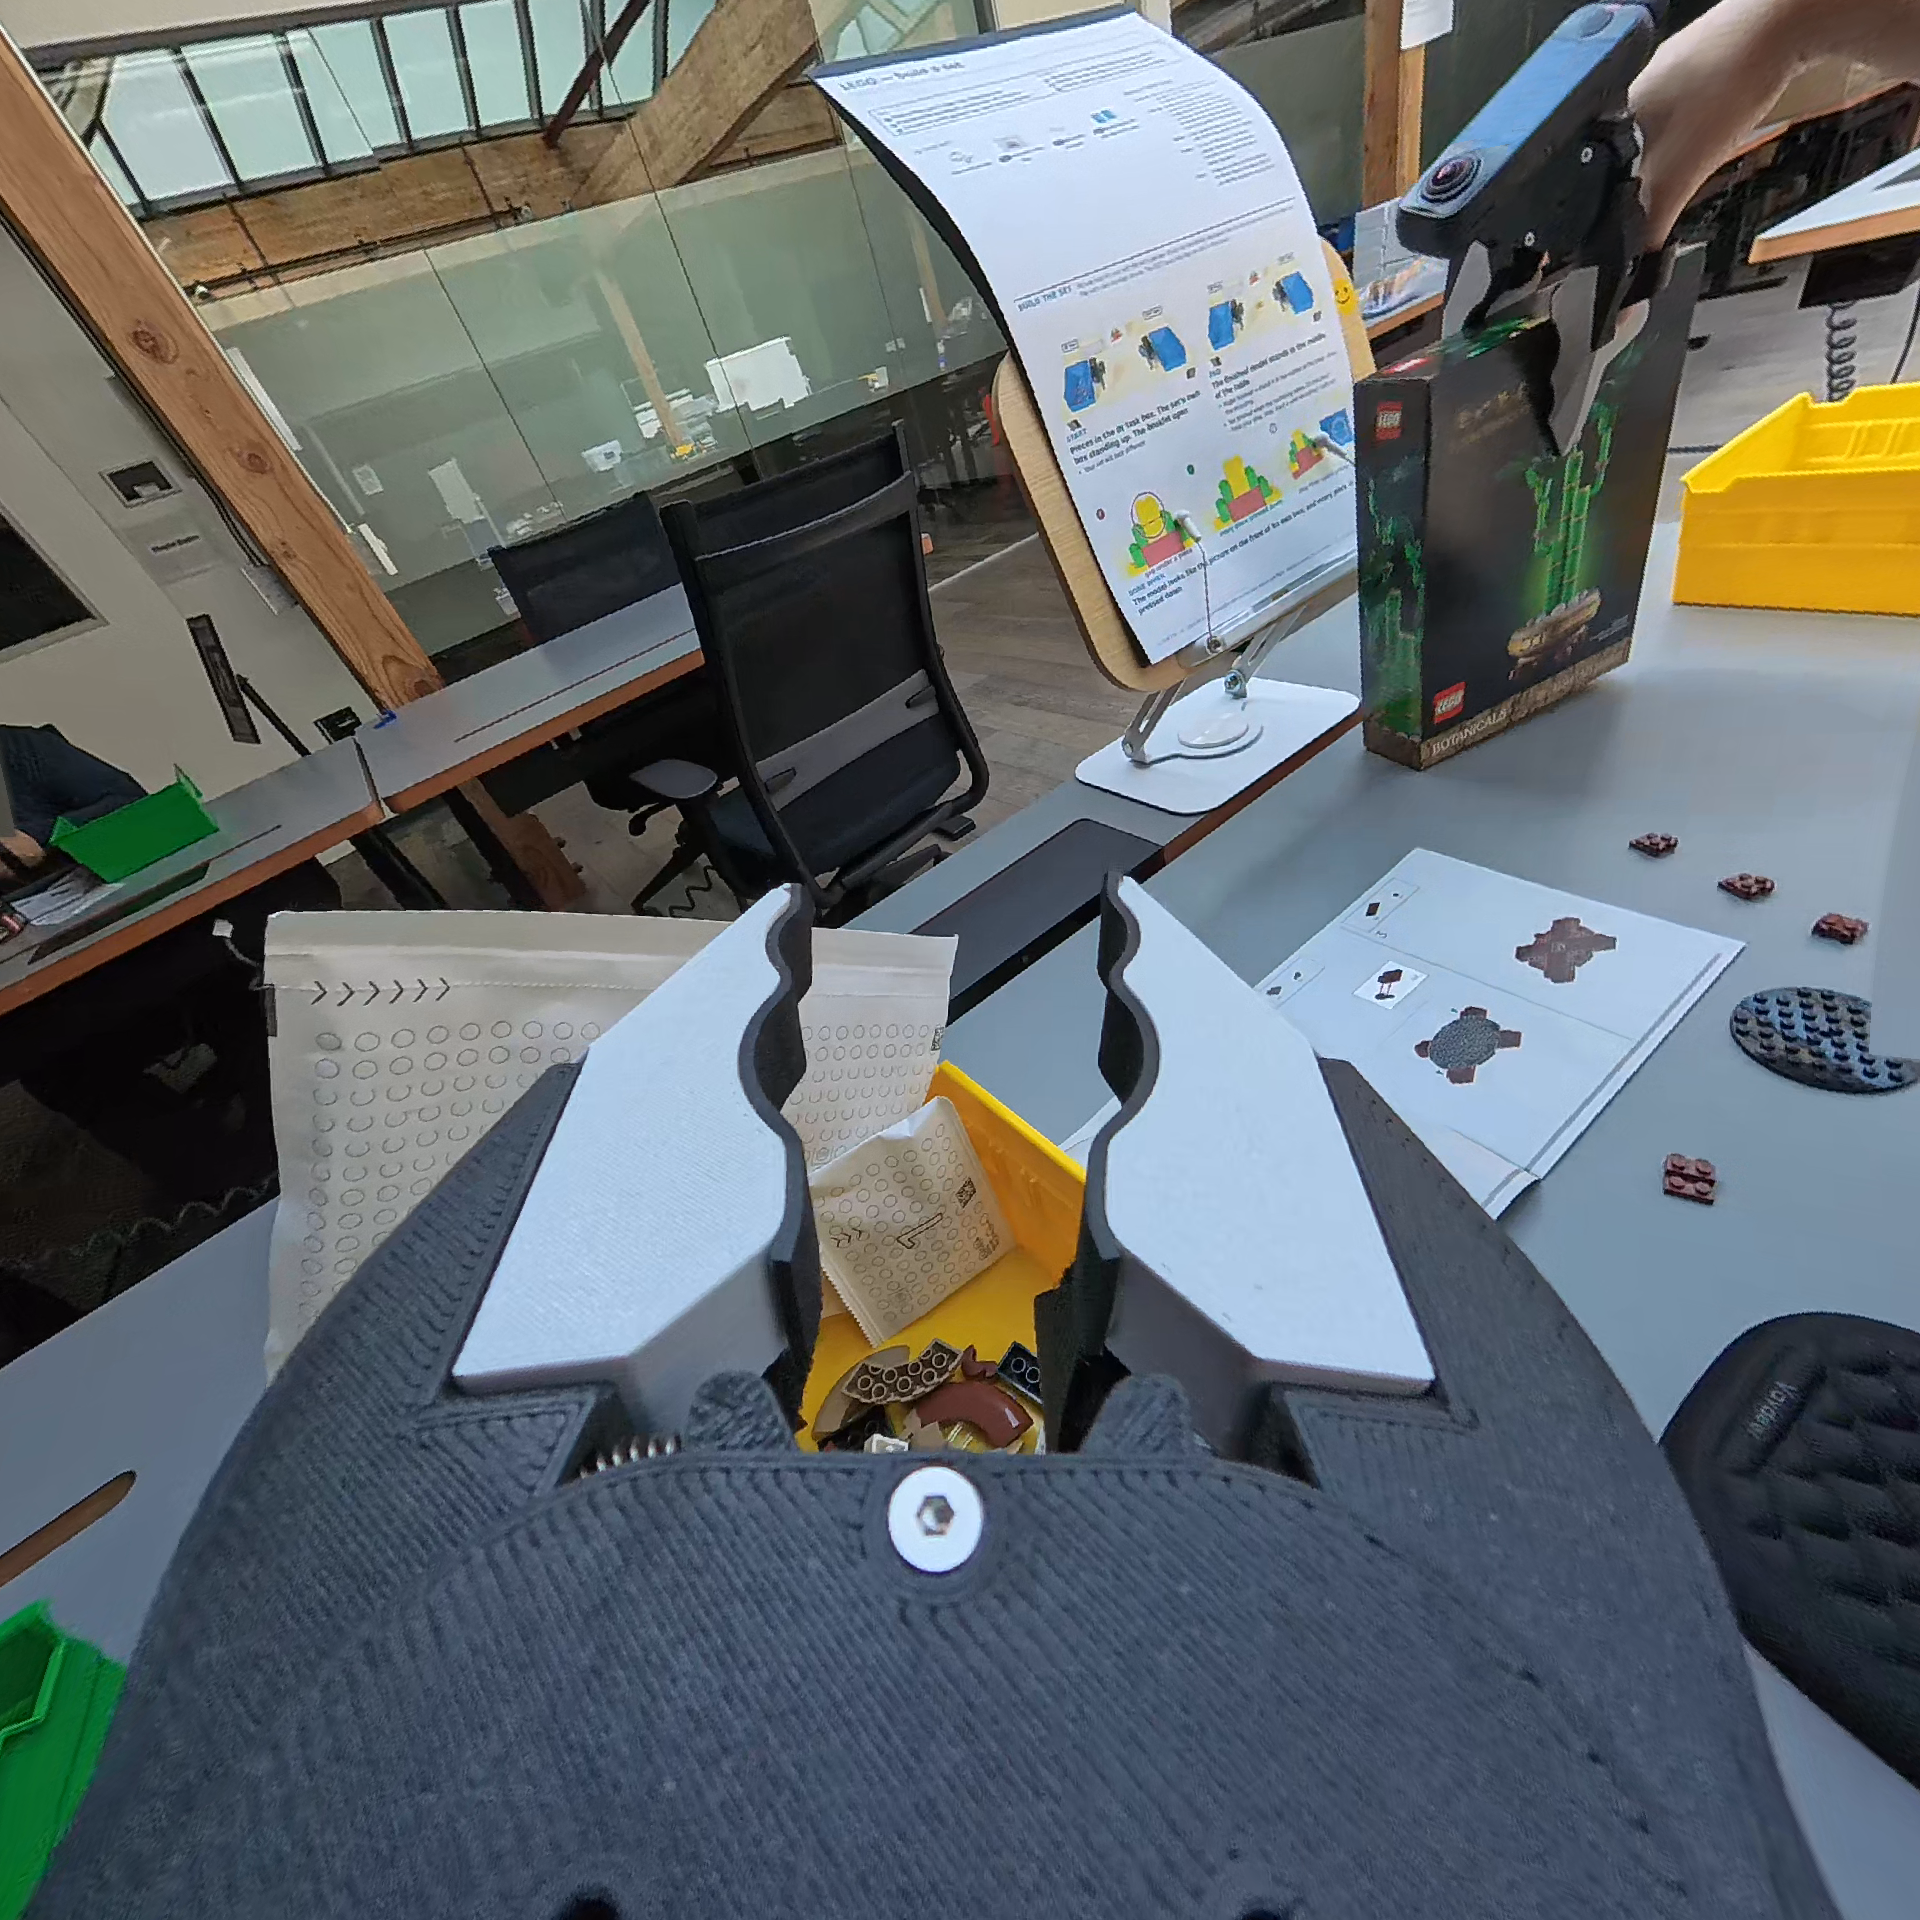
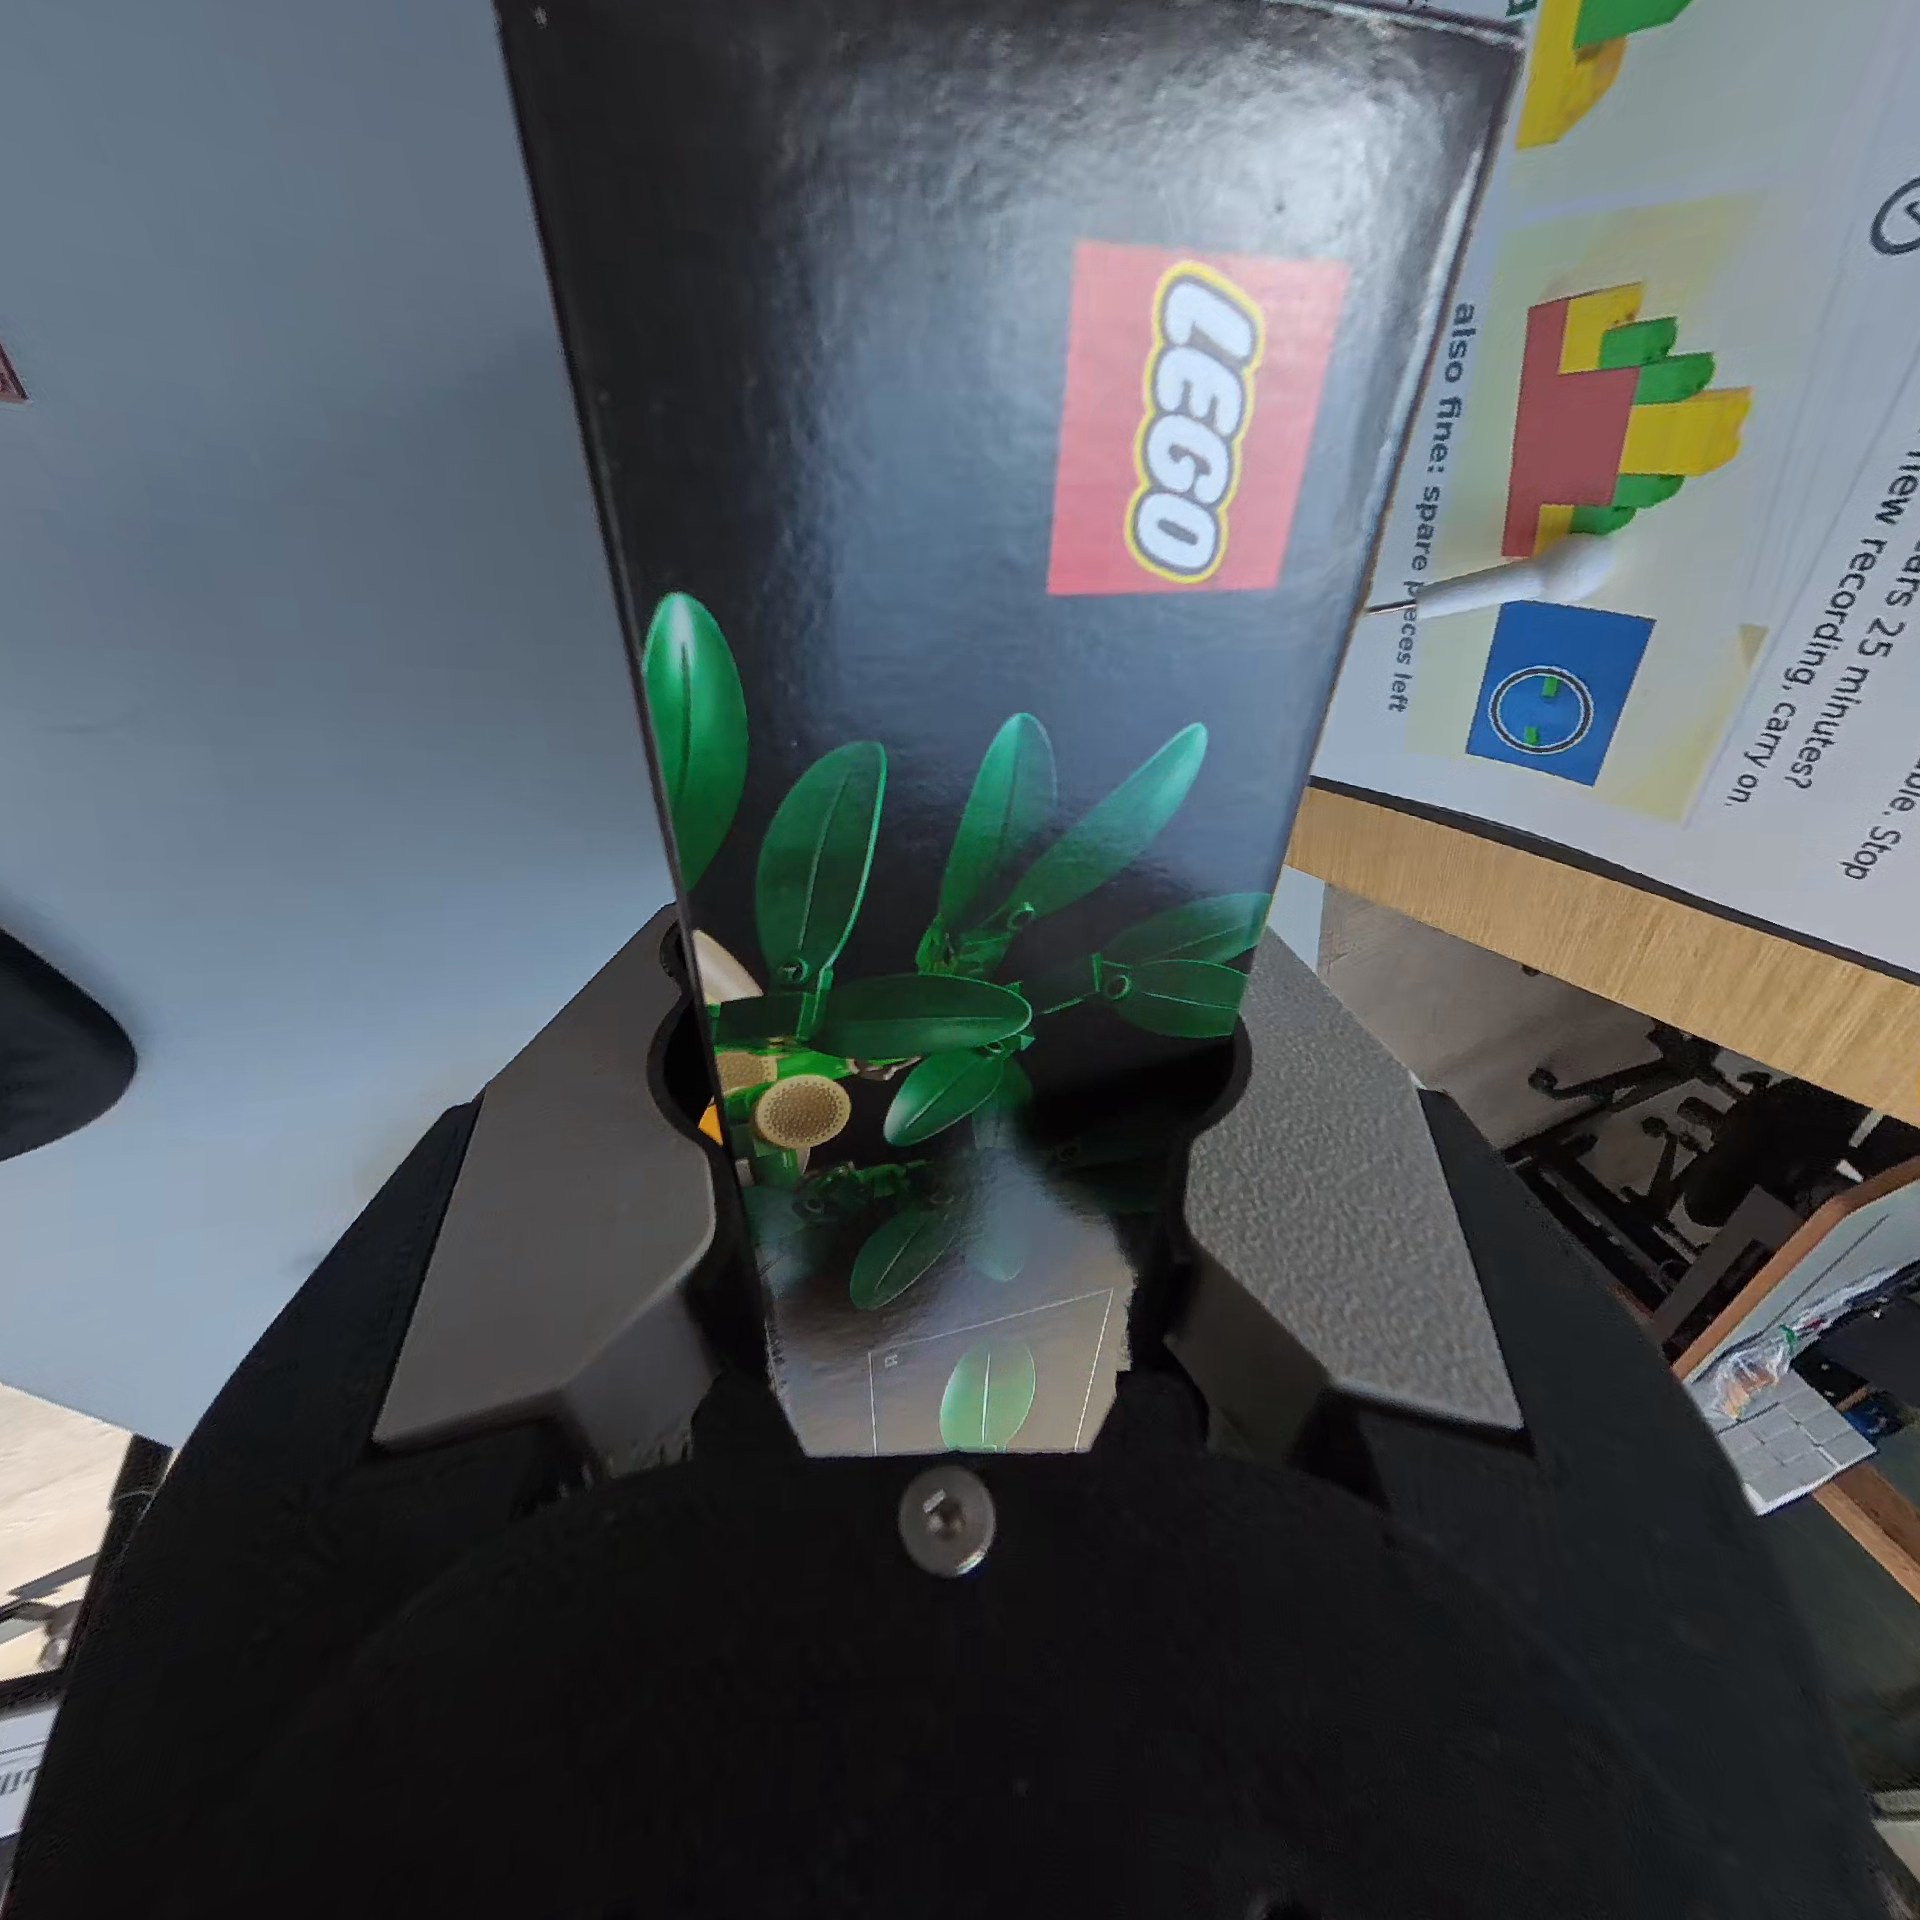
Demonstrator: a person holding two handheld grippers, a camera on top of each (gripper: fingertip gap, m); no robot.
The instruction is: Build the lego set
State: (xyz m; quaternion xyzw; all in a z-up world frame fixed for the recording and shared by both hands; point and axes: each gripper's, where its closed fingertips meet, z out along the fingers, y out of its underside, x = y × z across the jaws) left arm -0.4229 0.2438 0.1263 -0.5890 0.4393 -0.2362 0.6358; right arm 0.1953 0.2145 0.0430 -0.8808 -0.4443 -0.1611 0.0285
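1. Here, the left tool (image 1: pixel 951 1049) stood wide open and empty above a yellow bin (image 1: pixel 1023 1195) of loose pieces (image 1: pixel 935 1397) and white bags (image 1: pixel 904 1216).
2. The right tool (image 1: pixel 1527 343) was clamped on the top edge of the upright black set box (image 1: pixel 1496 582), which stood on the grey table (image 1: pixel 1558 790).
3. Beside the box stood a printed sheet on a stand (image 1: pixel 1174 364).
4. Nearer lay an open instruction booklet (image 1: pixel 1496 1018), small brown plates (image 1: pixel 1688 1179) and a round black plate (image 1: pixel 1813 1039).
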